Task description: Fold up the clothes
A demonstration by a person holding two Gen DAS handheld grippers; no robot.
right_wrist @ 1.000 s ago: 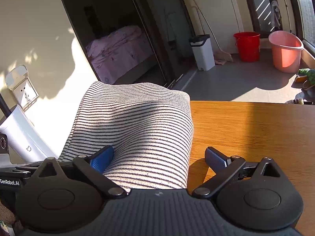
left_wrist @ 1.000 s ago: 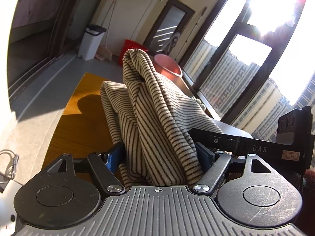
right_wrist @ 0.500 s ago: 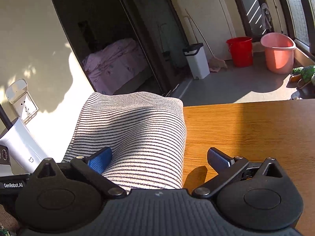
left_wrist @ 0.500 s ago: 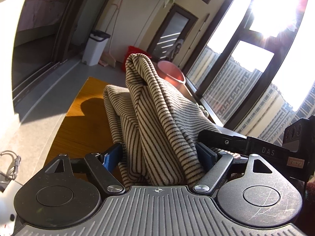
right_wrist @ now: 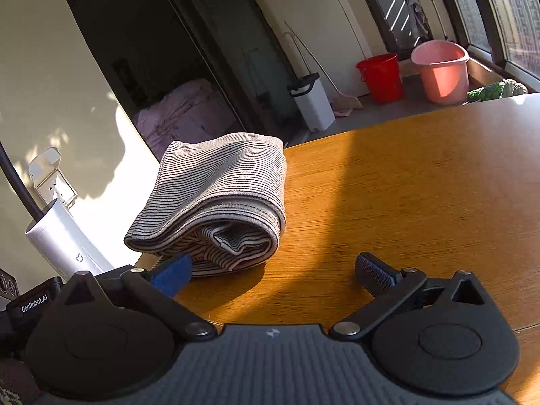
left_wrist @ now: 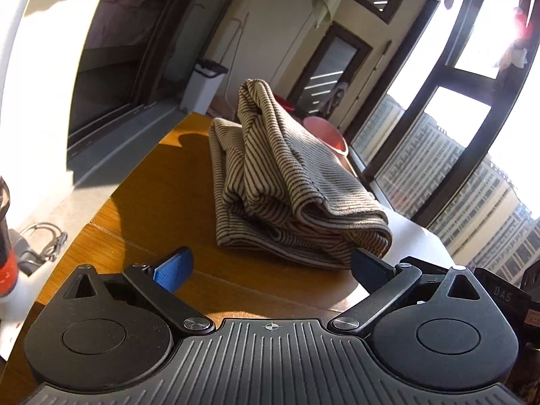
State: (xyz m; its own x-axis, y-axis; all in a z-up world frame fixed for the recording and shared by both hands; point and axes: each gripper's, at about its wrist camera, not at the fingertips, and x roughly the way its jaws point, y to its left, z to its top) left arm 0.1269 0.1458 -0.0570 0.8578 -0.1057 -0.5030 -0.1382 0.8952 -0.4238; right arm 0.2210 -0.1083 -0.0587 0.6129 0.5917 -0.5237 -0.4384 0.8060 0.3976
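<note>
A beige garment with thin dark stripes point(left_wrist: 287, 182) lies folded in a thick bundle on the wooden table point(left_wrist: 168, 182). My left gripper point(left_wrist: 270, 266) is open and empty just in front of the bundle's near edge, its right finger close to the cloth. In the right wrist view the same folded garment point(right_wrist: 216, 202) lies at the table's left side. My right gripper point(right_wrist: 273, 270) is open and empty, its left finger at the bundle's near end.
A white cylinder device point(right_wrist: 64, 239) stands left of the table point(right_wrist: 405, 202). On the floor beyond are a white bin point(right_wrist: 312, 101), a red bucket point(right_wrist: 381, 77) and a pink bucket point(right_wrist: 442, 71). Large windows point(left_wrist: 455, 128) run along the right.
Both grippers have opened and let go of the striped garment, then drawn back. The garment has dropped from a raised drape to a folded bundle on the table.
</note>
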